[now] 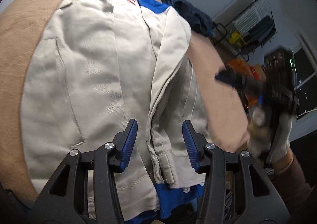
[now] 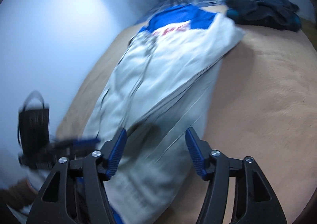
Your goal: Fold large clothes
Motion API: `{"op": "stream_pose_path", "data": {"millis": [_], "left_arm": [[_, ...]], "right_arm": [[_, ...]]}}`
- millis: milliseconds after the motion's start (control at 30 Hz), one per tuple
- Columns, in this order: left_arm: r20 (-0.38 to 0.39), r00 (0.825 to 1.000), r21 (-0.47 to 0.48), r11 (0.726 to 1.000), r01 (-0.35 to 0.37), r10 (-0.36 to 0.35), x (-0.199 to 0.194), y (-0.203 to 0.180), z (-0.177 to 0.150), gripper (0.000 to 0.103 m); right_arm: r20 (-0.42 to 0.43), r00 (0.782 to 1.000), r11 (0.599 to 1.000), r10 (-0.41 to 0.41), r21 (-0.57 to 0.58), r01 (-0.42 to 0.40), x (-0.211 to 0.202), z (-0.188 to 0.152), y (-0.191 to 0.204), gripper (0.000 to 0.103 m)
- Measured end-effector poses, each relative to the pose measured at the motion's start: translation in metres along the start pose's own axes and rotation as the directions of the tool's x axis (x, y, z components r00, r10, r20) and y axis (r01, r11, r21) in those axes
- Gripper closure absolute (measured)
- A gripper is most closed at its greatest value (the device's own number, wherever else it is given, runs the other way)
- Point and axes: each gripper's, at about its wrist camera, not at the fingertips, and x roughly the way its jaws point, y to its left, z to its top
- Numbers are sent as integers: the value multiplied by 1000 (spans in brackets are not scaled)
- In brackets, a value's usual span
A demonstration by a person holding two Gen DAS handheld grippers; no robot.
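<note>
Tan-covered bed [image 1: 23, 32] first: it carries a grey work jacket [image 1: 95, 69] with a blue collar and red lettering, lying lengthwise down the middle, hem at the near edge, collar toward the far edge where a dark heap of clothes [image 2: 263, 12] sits at the far right corner. Both sides are folded inward, and the folded-in sleeve [image 1: 172, 61] runs down the right-hand part. The left tool [image 1: 160, 144] hangs over the hem, released, nothing between its blue pads; the right tool [image 2: 156, 152] is released too, jaws wide above the cloth. The risk, I'd say: a shallow pinch catches only the top layer, so lifting drags the sleeve loose and undoes the side folds. The dangling blue lining [image 1: 168, 196] could snag off the edge.
</note>
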Motion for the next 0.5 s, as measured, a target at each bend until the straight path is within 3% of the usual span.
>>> {"op": "stream_pose_path", "data": {"millis": [233,500], "left_arm": [[-51,999,28,1000,-5,6,23,-5,0,55],[-91,996,40,999,0,4,42,-4,3,55]], "right_arm": [[95,995,982,10,188,-28,21,45,-65,41],[184,981,908,63,398,-133,57,76,-124,41]]}}
